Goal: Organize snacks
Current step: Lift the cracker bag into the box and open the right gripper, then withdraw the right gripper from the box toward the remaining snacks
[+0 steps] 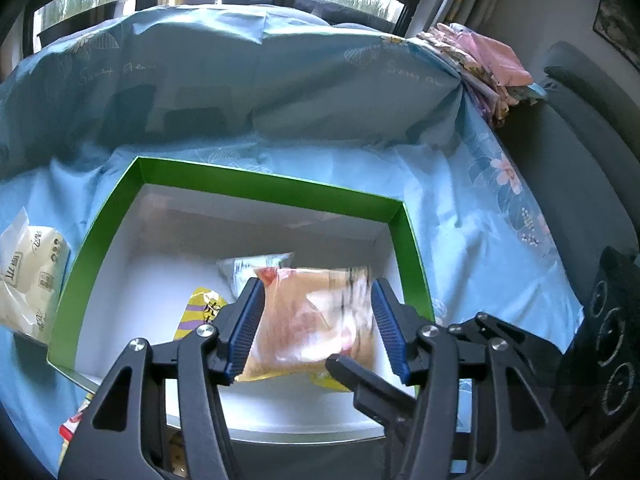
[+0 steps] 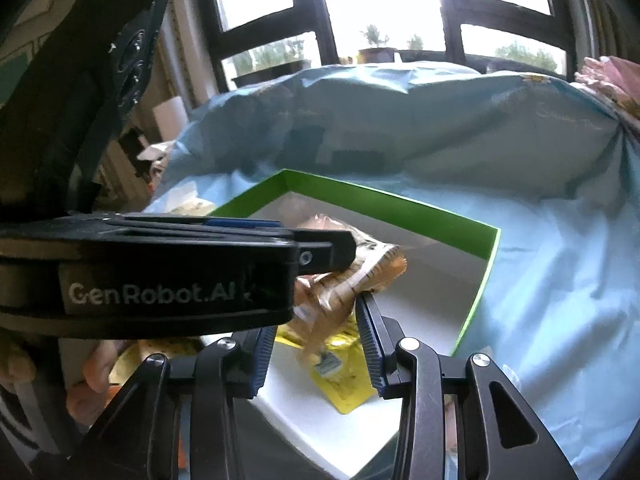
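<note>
A green-rimmed box [image 1: 256, 184] with a white inside lies on the blue sheet; it also shows in the right wrist view [image 2: 400, 204]. My left gripper [image 1: 318, 320] is open above the box, with a blurred orange-brown snack bag [image 1: 316, 320] between its blue pads, apparently loose. A white packet [image 1: 244, 268] and a yellow-purple packet [image 1: 200, 312] lie in the box. My right gripper [image 2: 318, 348] is open over the box's near edge, with a yellow packet [image 2: 340, 376] below it. The left gripper body [image 2: 160, 272] crosses that view, beside the orange bag [image 2: 360, 268].
A cream tissue pack [image 1: 28, 276] lies left of the box. A red-yellow packet [image 1: 72, 428] lies at the box's near left corner. Folded pink cloths [image 1: 488, 64] sit on the covered hump behind. A dark sofa [image 1: 580, 128] stands on the right.
</note>
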`<control>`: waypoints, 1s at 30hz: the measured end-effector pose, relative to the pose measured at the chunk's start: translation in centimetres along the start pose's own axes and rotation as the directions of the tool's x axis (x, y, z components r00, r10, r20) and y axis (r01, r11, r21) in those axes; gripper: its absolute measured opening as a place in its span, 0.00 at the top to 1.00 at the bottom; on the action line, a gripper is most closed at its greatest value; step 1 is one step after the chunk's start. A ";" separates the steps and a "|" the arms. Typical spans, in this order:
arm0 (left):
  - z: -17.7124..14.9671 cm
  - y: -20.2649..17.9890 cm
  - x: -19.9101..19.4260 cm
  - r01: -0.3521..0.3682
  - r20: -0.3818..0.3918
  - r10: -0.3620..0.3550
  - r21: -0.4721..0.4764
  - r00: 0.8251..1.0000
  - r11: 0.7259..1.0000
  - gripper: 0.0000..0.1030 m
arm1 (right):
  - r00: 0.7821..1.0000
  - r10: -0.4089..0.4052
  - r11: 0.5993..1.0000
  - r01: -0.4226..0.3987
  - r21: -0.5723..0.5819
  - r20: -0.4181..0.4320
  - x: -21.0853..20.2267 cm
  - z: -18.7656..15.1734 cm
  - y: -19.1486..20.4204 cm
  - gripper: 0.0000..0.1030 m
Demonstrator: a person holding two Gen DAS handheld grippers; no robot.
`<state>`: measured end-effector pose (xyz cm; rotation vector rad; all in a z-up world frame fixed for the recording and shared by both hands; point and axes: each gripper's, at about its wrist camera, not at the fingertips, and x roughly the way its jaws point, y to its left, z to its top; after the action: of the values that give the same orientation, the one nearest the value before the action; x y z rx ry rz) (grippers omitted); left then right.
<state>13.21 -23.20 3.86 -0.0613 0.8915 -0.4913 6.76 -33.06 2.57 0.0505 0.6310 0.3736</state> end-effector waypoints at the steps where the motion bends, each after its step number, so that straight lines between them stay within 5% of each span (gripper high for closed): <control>1: -0.1 -0.1 0.1 -0.009 -0.003 0.009 0.004 1.000 1.000 0.46 | 1.000 0.001 1.000 -0.001 0.000 0.000 0.0 0.0 -0.1 0.60; 3: -0.2 0.0 0.2 -0.016 -0.002 0.016 0.003 1.000 1.000 0.43 | 1.000 -0.023 1.000 0.023 -0.004 0.001 -0.1 0.1 -0.1 0.60; 6: -0.5 0.2 -0.3 -0.036 0.013 0.036 -0.002 0.999 0.999 0.25 | 0.999 -0.043 0.999 0.043 0.002 0.004 -0.2 0.1 -0.4 0.60; 11: -0.8 0.3 -1.5 -0.078 0.040 0.078 0.003 0.996 0.997 0.24 | 0.998 -0.061 0.998 0.060 0.019 0.031 -1.2 0.2 -0.8 0.60; 15: -1.2 0.4 -3.0 -0.124 0.080 0.123 0.007 0.989 0.992 0.14 | 0.996 -0.066 0.998 0.065 0.027 0.052 -2.1 0.1 -0.6 0.54; 30: -3.5 -0.4 -7.1 -0.204 0.147 0.197 0.033 0.969 0.978 0.12 | 0.993 -0.072 0.996 0.067 0.056 0.090 -5.2 -0.9 0.2 0.41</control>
<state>6.63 -19.90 6.92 0.0373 0.7356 -0.3150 2.38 -34.80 4.82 0.0951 0.5505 0.2856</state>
